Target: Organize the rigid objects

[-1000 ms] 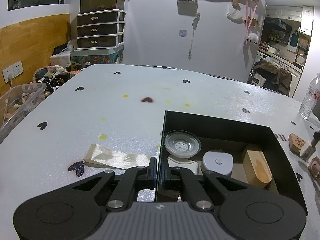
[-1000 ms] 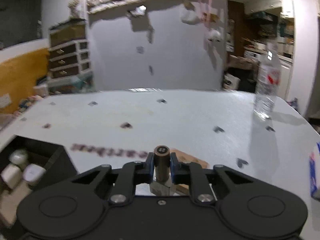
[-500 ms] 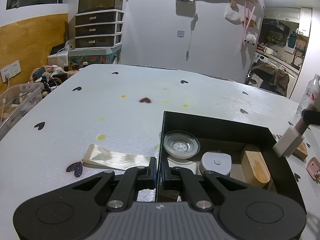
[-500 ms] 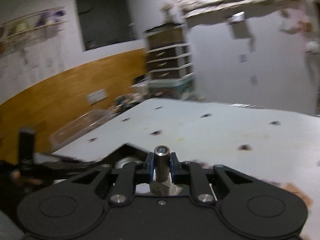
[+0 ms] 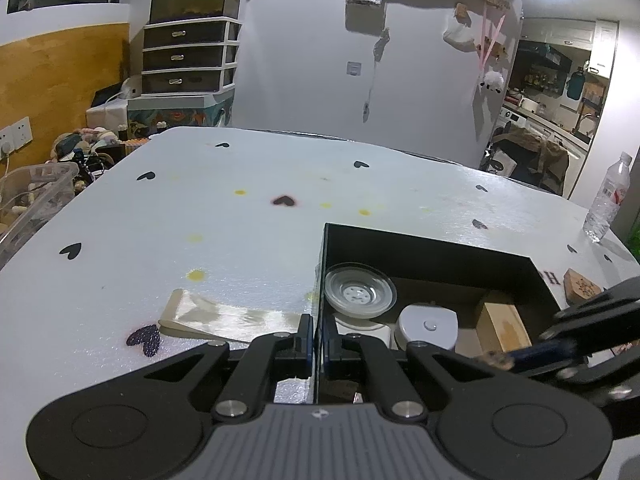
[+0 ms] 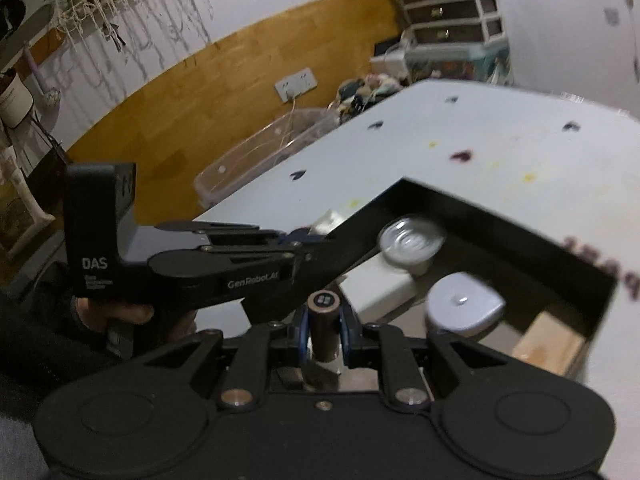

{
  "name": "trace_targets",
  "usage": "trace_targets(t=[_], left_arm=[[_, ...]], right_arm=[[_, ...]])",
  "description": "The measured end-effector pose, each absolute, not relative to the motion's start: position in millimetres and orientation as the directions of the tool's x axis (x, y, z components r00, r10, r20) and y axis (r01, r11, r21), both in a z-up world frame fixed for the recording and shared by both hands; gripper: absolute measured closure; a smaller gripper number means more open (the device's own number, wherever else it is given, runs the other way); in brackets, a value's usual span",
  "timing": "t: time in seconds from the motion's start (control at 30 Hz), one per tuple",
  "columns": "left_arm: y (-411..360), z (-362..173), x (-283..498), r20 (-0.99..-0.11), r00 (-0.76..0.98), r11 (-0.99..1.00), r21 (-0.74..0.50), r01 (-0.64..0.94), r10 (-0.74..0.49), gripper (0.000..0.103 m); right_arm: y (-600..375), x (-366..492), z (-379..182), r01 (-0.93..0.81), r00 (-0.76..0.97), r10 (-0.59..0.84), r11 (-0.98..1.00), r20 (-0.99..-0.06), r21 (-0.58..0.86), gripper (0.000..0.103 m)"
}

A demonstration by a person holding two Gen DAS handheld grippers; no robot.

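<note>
The step in hand is judged to be transfer: a small cylindrical object (image 6: 323, 320) is being carried to the black box (image 6: 500, 216) for placement.

**Gripper states**
- The right gripper (image 6: 323, 330) is clenched on the cylindrical object, one pad on each side of its body.
- The left gripper (image 5: 318, 344) is clenched on the near wall of the black box, the thin wall pinched between its fingertips. This is judged to be a steadying hold.

**Location of the object**
- In the right wrist view the object sits between the fingers at 6 o'clock of the box opening, above the near wall and not yet inside.
- The box already holds a clear round dish (image 5: 359, 290), a white round-cornered lid (image 5: 428, 326) and a wooden block (image 5: 502, 326).

**Orientation**
- The long axis of the object runs along the fingers, pointing forward and downward toward the box.
- Its dark end cap faces the camera. Its far end is hidden, apparently joined to a pale piece below.

**Next move**
- The next move calls for advancing the object over free floor, judged to lie toward 12 o'clock of the block.
- Lowering should precede release, clear of the dish and lid.
</note>
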State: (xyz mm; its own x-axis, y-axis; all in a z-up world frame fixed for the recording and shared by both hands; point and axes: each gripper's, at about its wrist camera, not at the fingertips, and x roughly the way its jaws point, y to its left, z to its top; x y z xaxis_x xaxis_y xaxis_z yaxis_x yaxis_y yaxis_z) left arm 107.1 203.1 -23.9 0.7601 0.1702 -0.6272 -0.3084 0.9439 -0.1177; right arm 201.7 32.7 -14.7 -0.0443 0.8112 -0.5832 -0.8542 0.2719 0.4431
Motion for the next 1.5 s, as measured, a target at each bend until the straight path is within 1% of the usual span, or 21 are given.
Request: trace_targets(t=[0.13, 0.37, 0.43, 0.5, 0.6, 0.7, 0.8, 0.9, 0.97, 1.0, 1.03, 1.1, 1.17, 1.2, 1.23, 1.27, 1.3, 1.33, 1.37, 1.43, 1.5], left_arm=[[204, -24, 107, -0.627, 0.761, 0.944, -0.119, -0.308, 0.169, 0.099], [204, -24, 107, -0.627, 0.761, 0.944, -0.120, -0.308, 0.169, 0.099], [204, -24, 108, -0.627, 0.760, 0.943, -0.121, -0.309, 0.169, 0.099], [204, -24, 108, -0.627, 0.760, 0.943, -0.120, -0.309, 0.169, 0.099], [204, -24, 108, -0.628, 0.760, 0.944, -0.119, -0.309, 0.169, 0.099], [204, -24, 108, -0.627, 0.760, 0.944, -0.119, -0.309, 0.170, 0.099], [204, -24, 108, -0.627, 0.760, 0.944, -0.119, -0.309, 0.170, 0.099], [204, -24, 108, -0.627, 0.760, 0.944, -0.118, -0.309, 0.170, 0.099], [205, -24, 108, -0.627, 0.760, 0.944, -0.120, -0.309, 0.169, 0.099], [204, -24, 108, -0.627, 0.760, 0.943, -0.120, -0.309, 0.169, 0.099], [205, -24, 109, -0.627, 0.761, 0.943, -0.122, -0.309, 0.168, 0.099], [204, -24, 109, -0.627, 0.761, 0.944, -0.121, -0.308, 0.168, 0.099], [204, -24, 109, -0.627, 0.760, 0.944, -0.119, -0.308, 0.169, 0.099], [204, -24, 109, -0.627, 0.761, 0.944, -0.119, -0.308, 0.169, 0.099], [204, -24, 109, -0.627, 0.761, 0.944, -0.120, -0.308, 0.168, 0.099], [204, -24, 109, -0.627, 0.761, 0.944, -0.120, -0.308, 0.169, 0.099], [204, -24, 109, -0.627, 0.760, 0.944, -0.119, -0.308, 0.169, 0.099], [204, -24, 110, -0.627, 0.760, 0.944, -0.119, -0.308, 0.169, 0.099], [204, -24, 110, -0.627, 0.760, 0.944, -0.119, -0.308, 0.169, 0.099], [204, -24, 110, -0.628, 0.760, 0.944, -0.118, -0.308, 0.169, 0.099], [204, -24, 109, -0.628, 0.760, 0.945, -0.116, -0.307, 0.170, 0.099]], right_arm=[[33, 213, -27, -0.797, -0.060, 0.808, 0.315, -0.586, 0.516, 0.087], [18, 228, -33, -0.735, -0.020, 0.795, 0.400, -0.607, 0.548, 0.084], [15, 233, -35, -0.718, 0.023, 0.779, 0.449, -0.627, 0.532, 0.080], [15, 235, -34, -0.721, 0.042, 0.769, 0.465, -0.637, 0.514, 0.080], [22, 225, -31, -0.778, 0.067, 0.718, 0.473, -0.693, 0.414, 0.080], [24, 217, -29, -0.813, 0.073, 0.688, 0.461, -0.722, 0.357, 0.076], [23, 216, -26, -0.829, 0.063, 0.680, 0.443, -0.730, 0.342, 0.071], [25, 215, -26, -0.840, 0.071, 0.665, 0.442, -0.743, 0.315, 0.069], [25, 211, -21, -0.852, 0.082, 0.668, 0.433, -0.739, 0.296, 0.057], [24, 210, -18, -0.854, 0.099, 0.672, 0.436, -0.734, 0.284, 0.043], [22, 209, -13, -0.856, 0.128, 0.674, 0.445, -0.728, 0.262, 0.033], [17, 212, -7, -0.858, 0.150, 0.681, 0.450, -0.717, 0.248, 0.035], [13, 215, -4, -0.858, 0.140, 0.683, 0.444, -0.717, 0.256, 0.047], [12, 216, -4, -0.861, 0.134, 0.675, 0.442, -0.725, 0.253, 0.062], [12, 216, -4, -0.863, 0.127, 0.668, 0.438, -0.733, 0.250, 0.072], [12, 216, -5, -0.867, 0.113, 0.662, 0.430, -0.741, 0.252, 0.076], [12, 215, -7, -0.872, 0.096, 0.656, 0.418, -0.748, 0.255, 0.085], [13, 214, -8, -0.878, 0.073, 0.650, 0.402, -0.756, 0.261, 0.088], [15, 212, -11, -0.883, 0.052, 0.644, 0.387, -0.763, 0.266, 0.088], [20, 209, -16, -0.894, 0.004, 0.617, 0.355, -0.787, 0.273, 0.088], [26, 208, -22, -0.904, -0.028, 0.576, 0.335, -0.817, 0.267, 0.085]])
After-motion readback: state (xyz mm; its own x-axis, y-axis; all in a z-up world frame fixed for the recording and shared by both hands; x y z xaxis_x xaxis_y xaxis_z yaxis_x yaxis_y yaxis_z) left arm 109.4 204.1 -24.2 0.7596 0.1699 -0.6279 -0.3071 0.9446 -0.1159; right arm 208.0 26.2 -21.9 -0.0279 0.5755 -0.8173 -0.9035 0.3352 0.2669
